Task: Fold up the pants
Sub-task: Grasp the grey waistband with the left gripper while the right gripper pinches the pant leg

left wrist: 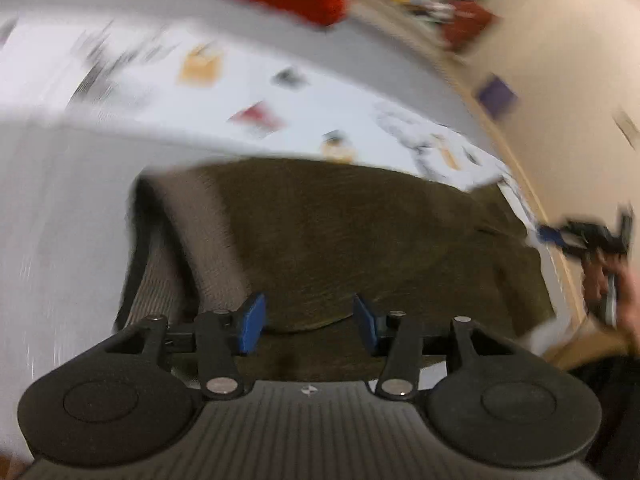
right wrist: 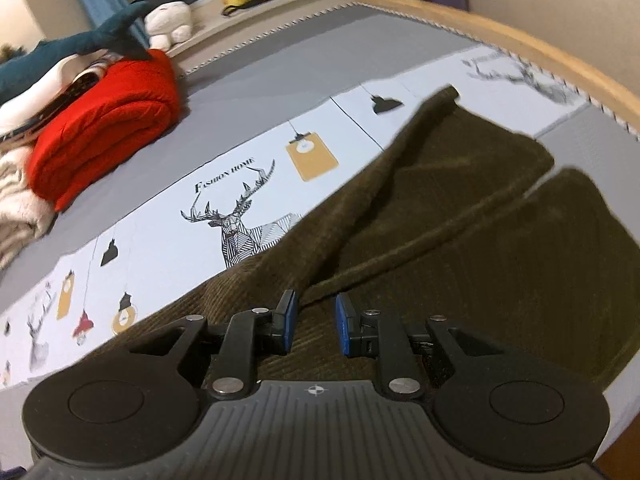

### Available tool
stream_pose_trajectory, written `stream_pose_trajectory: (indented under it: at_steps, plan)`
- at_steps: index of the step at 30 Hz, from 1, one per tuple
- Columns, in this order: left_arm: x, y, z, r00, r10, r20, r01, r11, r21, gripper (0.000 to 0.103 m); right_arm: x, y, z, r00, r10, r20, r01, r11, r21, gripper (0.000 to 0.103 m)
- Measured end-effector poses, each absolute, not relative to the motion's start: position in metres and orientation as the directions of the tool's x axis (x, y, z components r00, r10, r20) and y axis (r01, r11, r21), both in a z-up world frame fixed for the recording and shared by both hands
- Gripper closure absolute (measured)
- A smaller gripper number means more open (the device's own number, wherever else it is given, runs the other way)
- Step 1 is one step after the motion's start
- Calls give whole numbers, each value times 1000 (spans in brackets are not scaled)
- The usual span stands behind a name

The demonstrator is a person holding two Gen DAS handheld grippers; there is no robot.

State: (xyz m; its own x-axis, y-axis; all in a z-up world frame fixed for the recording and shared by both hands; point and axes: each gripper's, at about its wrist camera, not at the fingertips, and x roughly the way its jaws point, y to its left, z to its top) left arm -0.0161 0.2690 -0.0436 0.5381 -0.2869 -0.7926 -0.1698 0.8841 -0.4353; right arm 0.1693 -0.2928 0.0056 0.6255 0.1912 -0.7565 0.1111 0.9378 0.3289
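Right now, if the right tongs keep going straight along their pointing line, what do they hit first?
Most likely the dark olive pants: the right tongs stand apart just above the corduroy, beside a raised fold. Nothing else shows between them and the fabric, though depth is hard to judge.

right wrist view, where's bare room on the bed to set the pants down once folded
Free: the grey sheet between the red blanket and the wooden bed rail, and the deer-print strip left of the brown corduroy pants. Crowded: far left, where the blanket, shark plush and white bedding pile up.

pants on bed, blanket left
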Motion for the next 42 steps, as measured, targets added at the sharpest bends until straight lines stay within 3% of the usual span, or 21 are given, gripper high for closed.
stream_pose_trajectory:
  at_steps: [3, 6, 10, 18, 21, 22, 30, 31, 35, 36, 37, 38, 42]
  plan:
    - [-9, 288, -67, 451, -245, -858, -320, 853, -412, 50, 172, -297, 2, 623, 195, -758, 147, 922, 358, 80]
    - [3, 301, -75, 447, -256, -857, -366, 822, -437, 45, 176, -301, 1, 629, 199, -751, 167, 909, 381, 80]
    - [19, 304, -80, 432, -236, -870, -410, 808, -423, 27, 186, -317, 1, 664, 193, -722, 200, 885, 420, 80]
    - [48, 302, -87, 394, -185, -900, -409, 842, -352, 27, 221, -352, -36, 667, 211, -714, 341, 766, 545, 79]
    - [53, 297, -89, 376, -154, -914, -396, 864, -309, 36, 238, -352, -56, 663, 223, -715, 352, 750, 560, 76]
    - [54, 297, -90, 371, -157, -915, -390, 868, -307, 46, 243, -352, -62, 656, 227, -720, 362, 742, 564, 76]
    - [57, 293, -88, 379, -136, -915, -307, 914, -264, 72, 286, -334, -90, 656, 239, -716, 336, 757, 560, 69]
    - [57, 295, -86, 389, -144, -910, -306, 912, -275, 80, 292, -330, -92, 653, 240, -719, 330, 764, 554, 69]
    - [57, 296, -82, 412, -154, -898, -298, 909, -293, 85, 309, -319, -107, 625, 230, -746, 344, 777, 528, 68]
    - [57, 295, -81, 414, -152, -898, -297, 910, -291, 85, 311, -318, -111, 619, 225, -753, 354, 775, 523, 70]
    - [57, 295, -79, 420, -148, -895, -296, 910, -289, 86, 312, -318, -113, 620, 225, -752, 356, 773, 525, 83]
    - [57, 295, -77, 429, -145, -892, -296, 910, -290, 87, 312, -317, -112, 626, 229, -745, 350, 772, 531, 89]
    - [53, 304, -63, 495, -137, -858, -327, 886, -330, 89, 302, -312, -79, 681, 201, -705, 278, 819, 502, 94]
